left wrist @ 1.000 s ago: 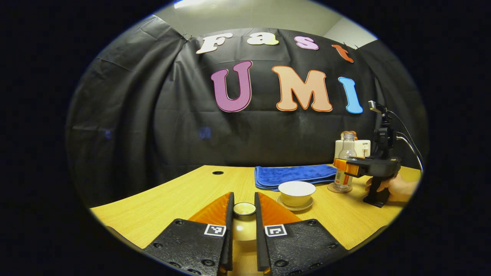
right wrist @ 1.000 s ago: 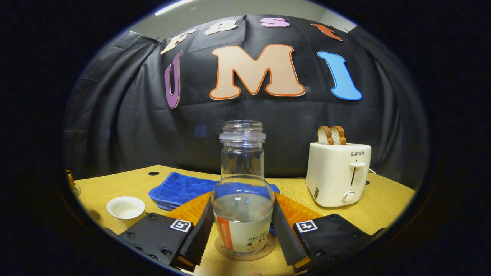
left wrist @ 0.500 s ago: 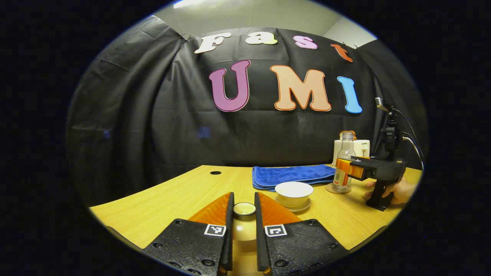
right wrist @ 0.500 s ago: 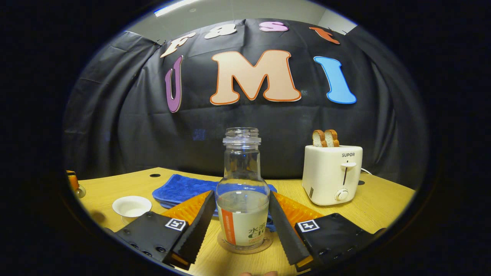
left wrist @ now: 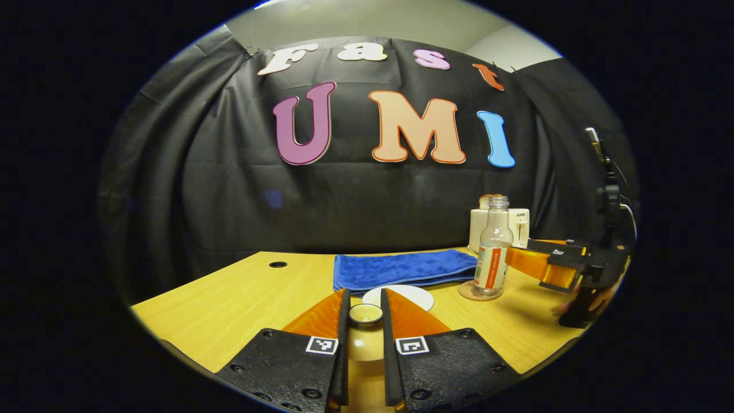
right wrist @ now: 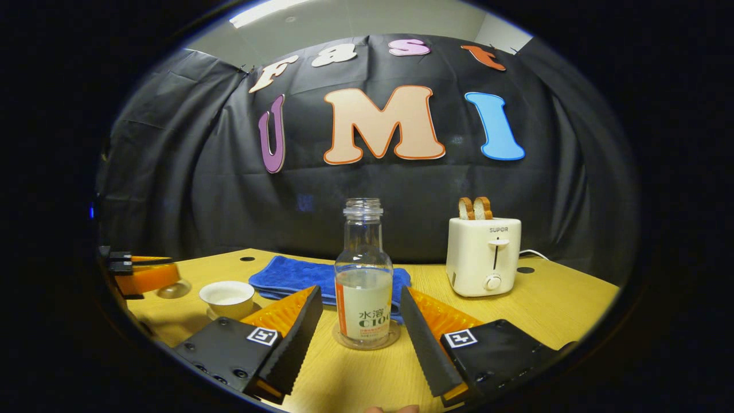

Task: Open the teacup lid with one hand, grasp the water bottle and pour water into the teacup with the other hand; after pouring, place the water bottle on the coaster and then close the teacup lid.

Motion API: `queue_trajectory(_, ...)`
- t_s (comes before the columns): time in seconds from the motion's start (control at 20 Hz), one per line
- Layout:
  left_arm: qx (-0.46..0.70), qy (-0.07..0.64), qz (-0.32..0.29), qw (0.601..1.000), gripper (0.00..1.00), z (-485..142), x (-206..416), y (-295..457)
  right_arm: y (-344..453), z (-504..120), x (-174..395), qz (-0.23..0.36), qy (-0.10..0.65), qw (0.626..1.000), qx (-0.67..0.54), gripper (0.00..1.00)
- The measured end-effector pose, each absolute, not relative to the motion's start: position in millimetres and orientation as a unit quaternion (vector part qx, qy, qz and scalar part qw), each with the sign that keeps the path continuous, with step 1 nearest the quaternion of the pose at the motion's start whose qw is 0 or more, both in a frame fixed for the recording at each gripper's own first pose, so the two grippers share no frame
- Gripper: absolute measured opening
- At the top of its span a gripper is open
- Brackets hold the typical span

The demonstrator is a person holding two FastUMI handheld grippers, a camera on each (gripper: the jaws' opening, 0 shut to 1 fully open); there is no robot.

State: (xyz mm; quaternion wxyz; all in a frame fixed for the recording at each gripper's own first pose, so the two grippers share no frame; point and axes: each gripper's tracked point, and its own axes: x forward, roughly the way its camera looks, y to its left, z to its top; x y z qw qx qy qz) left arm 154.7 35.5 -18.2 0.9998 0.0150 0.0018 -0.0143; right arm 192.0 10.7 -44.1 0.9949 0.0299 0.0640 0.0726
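The teacup [right wrist: 227, 296] stands uncovered on its saucer, on the surface [right wrist: 550, 298] just in front of a folded blue cloth [right wrist: 287, 274]. In the left gripper view its rim [left wrist: 398, 296] shows right behind the lid [left wrist: 366, 313], which the left hand-held gripper [left wrist: 364, 321] pinches by its knob, both fingers pressed against it. The water bottle [right wrist: 363, 298], uncapped and partly full, stands upright on the round coaster [right wrist: 367, 342], beside the cloth's right end. The right hand-held gripper [right wrist: 358, 327] is spread wide, its fingers [right wrist: 298, 332] on either side of the bottle and clear of it, touching nothing. A white toaster [right wrist: 484, 255] with two slices of bread [right wrist: 475, 208] sits toward the far right edge of the surface.
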Motion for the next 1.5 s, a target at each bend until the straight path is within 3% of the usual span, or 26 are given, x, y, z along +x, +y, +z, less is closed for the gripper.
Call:
queue_trajectory(0.7,0.050,0.017,-0.030,0.998,0.22,-22.6,213.0,6.6,-41.6,-32.7,108.1,0.081,0.060,0.994,0.033,0.88)
queue_trajectory(1.5,0.094,0.061,-0.022,0.993,0.22,-36.6,226.2,-1.2,-43.5,-33.5,103.0,0.085,0.060,0.994,0.034,0.88)
